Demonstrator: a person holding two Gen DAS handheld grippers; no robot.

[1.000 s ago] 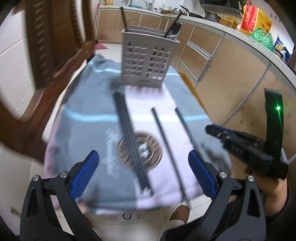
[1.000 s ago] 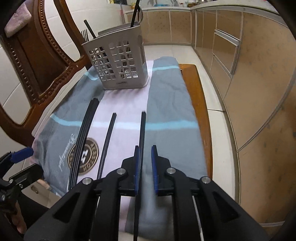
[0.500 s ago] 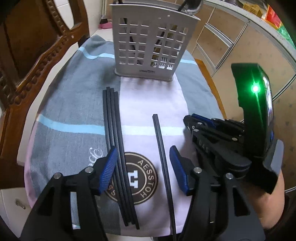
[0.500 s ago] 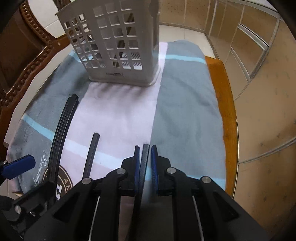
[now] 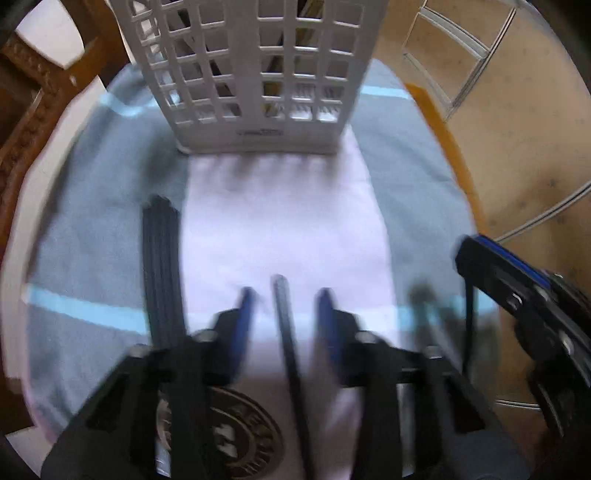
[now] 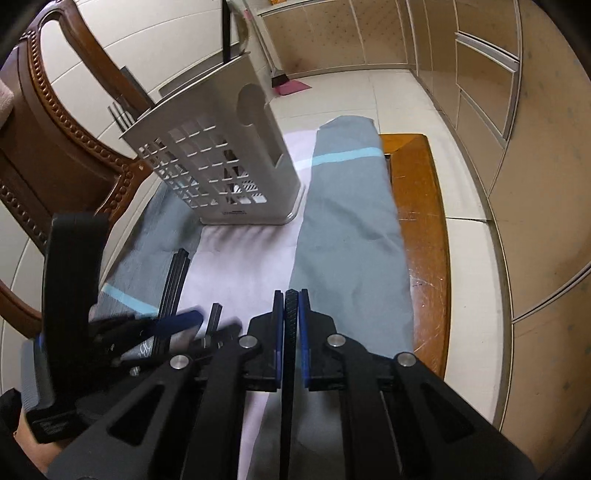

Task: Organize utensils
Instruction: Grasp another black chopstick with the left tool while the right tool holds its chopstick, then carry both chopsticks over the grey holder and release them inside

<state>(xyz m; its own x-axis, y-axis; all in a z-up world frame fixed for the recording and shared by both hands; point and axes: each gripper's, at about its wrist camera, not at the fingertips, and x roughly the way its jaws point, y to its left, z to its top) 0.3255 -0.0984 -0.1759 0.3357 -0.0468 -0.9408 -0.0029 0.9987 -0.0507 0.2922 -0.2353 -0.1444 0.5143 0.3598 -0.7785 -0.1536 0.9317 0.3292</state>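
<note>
A white slotted utensil caddy [image 5: 258, 74] stands at the far end of a grey and pink cloth [image 5: 280, 221]; it also shows in the right wrist view [image 6: 221, 166]. My left gripper [image 5: 282, 299] is open, its blue pads either side of a single black chopstick [image 5: 288, 339] lying on the cloth. A bundle of black chopsticks [image 5: 160, 266] lies to its left. My right gripper [image 6: 291, 306] is shut on another black chopstick [image 6: 290, 354] and holds it above the cloth, at the right of the left wrist view [image 5: 517, 295].
A carved wooden chair [image 6: 55, 155] stands to the left of the small wooden table [image 6: 421, 229]. Kitchen cabinets [image 6: 517, 129] run along the right. The caddy holds some dark utensils [image 6: 226, 33]. A round logo [image 5: 229, 432] is printed on the cloth.
My left gripper has moved forward and narrowed around the single chopstick. My right gripper has lifted its chopstick off the cloth and tilted up.
</note>
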